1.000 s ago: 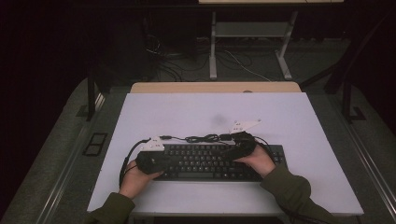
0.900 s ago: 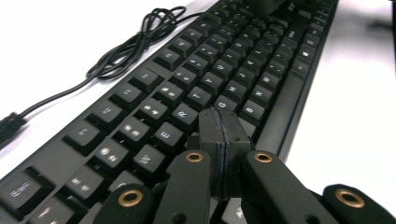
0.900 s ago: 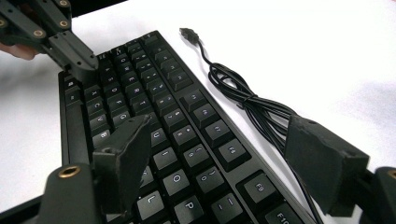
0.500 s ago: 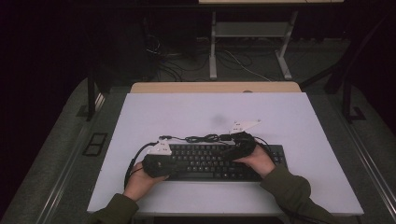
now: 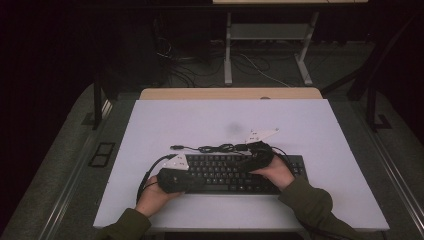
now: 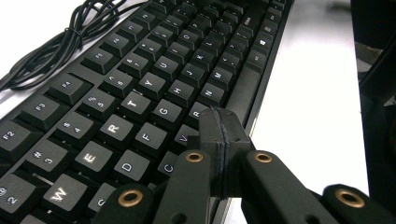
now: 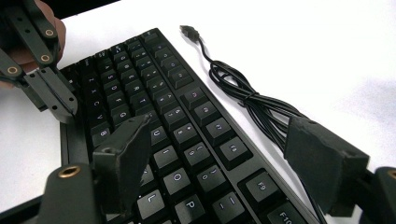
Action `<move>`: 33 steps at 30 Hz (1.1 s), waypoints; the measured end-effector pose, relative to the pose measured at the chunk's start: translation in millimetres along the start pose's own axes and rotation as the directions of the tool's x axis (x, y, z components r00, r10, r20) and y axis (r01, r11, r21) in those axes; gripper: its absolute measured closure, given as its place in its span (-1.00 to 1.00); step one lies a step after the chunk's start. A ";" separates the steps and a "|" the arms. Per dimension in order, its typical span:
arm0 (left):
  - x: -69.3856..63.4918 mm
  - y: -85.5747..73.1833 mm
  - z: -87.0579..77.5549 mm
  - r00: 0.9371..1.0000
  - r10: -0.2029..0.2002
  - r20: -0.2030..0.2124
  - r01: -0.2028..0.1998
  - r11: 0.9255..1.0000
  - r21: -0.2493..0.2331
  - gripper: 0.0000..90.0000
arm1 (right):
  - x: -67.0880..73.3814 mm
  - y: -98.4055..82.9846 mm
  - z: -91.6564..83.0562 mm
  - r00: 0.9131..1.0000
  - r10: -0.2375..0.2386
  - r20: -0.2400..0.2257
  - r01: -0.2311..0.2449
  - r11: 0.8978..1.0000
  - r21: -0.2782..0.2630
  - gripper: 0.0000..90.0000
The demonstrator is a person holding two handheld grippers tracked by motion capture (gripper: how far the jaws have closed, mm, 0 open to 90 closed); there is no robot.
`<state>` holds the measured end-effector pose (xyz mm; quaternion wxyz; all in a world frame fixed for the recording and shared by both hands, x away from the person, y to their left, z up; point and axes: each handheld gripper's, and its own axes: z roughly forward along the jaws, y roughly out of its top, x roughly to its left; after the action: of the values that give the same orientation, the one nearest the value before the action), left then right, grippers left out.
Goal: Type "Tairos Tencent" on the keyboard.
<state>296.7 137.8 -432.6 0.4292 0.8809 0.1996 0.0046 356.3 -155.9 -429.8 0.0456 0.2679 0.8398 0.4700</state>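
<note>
A black keyboard (image 5: 235,172) lies across the near middle of the white table. My left gripper (image 5: 206,185) comes in from the left along the keyboard's front edge. Its jaws are shut with nothing between them, and the tips (image 6: 219,128) rest low over the bottom letter row by the space bar. My right gripper (image 5: 246,159) is open over the keyboard's right half. One pad (image 7: 123,151) hangs above the letter keys and the other (image 7: 322,163) beyond the far edge, over the keyboard's bundled cable (image 7: 243,93). The shut left gripper (image 7: 65,109) also appears in the right gripper view.
The cable (image 5: 215,148) lies coiled just behind the keyboard, its USB plug (image 5: 176,147) pointing left. The white table top (image 5: 210,120) stretches behind and to both sides. A wooden strip (image 5: 230,93) lines the far edge, with a metal frame (image 5: 270,35) and floor cables beyond.
My left gripper has shifted slightly to the right along the keyboard's front edge. The right gripper and the keyboard have stayed put.
</note>
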 end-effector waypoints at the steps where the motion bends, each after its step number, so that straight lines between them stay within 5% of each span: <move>1: -0.2 -0.1 0.2 1.000 -0.002 0.001 0.002 1.000 0.003 0.98 | 0.0 0.1 -0.1 1.000 0.001 0.000 -0.001 1.000 0.000 -0.49; 33: -0.6 -0.9 4.4 1.000 -0.004 0.006 0.003 1.000 0.021 0.98 | 0.3 0.9 -0.6 1.000 0.002 0.001 -0.002 1.000 -0.006 -0.49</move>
<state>296.6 134.9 -435.9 0.4208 0.8849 0.1999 -0.0008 356.2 -155.8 -428.7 0.0463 0.2691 0.8381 0.4722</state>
